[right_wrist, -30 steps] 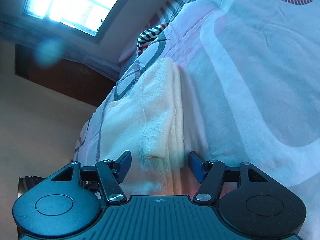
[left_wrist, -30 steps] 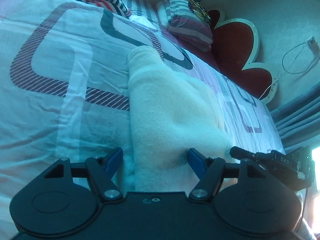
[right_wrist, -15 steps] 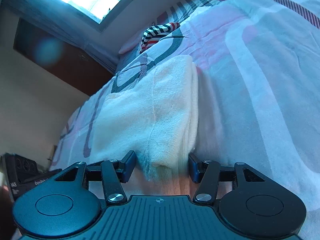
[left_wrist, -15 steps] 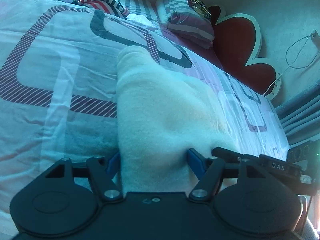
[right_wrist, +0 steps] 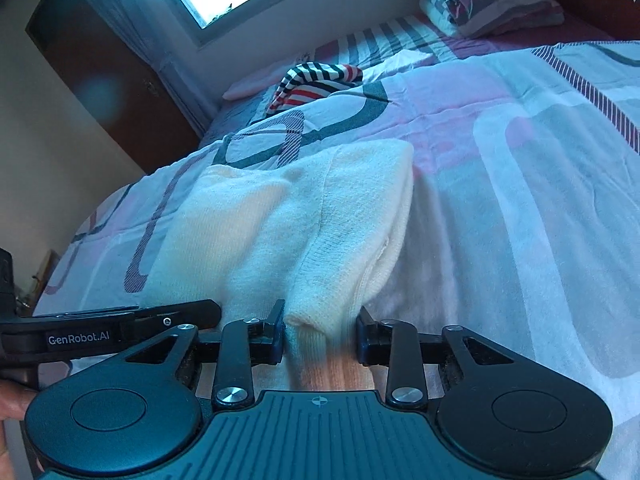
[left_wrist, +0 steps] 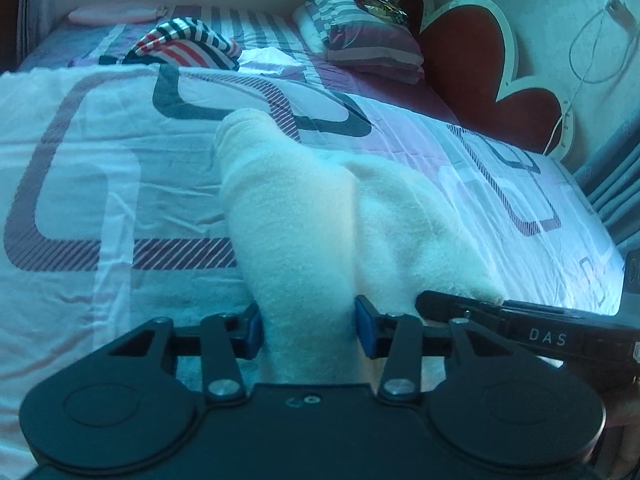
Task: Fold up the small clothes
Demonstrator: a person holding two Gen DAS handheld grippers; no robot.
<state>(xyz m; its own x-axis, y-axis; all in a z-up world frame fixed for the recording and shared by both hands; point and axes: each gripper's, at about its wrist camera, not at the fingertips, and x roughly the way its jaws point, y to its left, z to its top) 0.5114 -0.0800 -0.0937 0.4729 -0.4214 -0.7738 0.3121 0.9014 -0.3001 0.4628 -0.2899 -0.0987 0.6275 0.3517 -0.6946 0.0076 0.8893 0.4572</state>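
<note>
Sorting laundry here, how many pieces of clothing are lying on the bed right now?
2. A cream knit garment lies on the bedspread near the camera; a striped garment sits crumpled further back, near the pillow. More could be hidden out of frame.

Left hand-held gripper (left_wrist: 308,328): blue pads pressed on a bunched fold of the cream knitted garment (left_wrist: 328,216), jaws closing. Garment: lies lengthwise on the bed (left_wrist: 80,184), over a white cover with grey and maroon striped loop patterns. Right hand-held gripper (left_wrist: 424,302): black, lettered "DAS", enters from the right edge, tip at the garment's right side. Striped garment (left_wrist: 184,44): black, white and red, at far end. Folded striped bedding (left_wrist: 368,36): beside red flower-shaped headboard (left_wrist: 480,56). White cable (left_wrist: 592,52): on wall.
</note>
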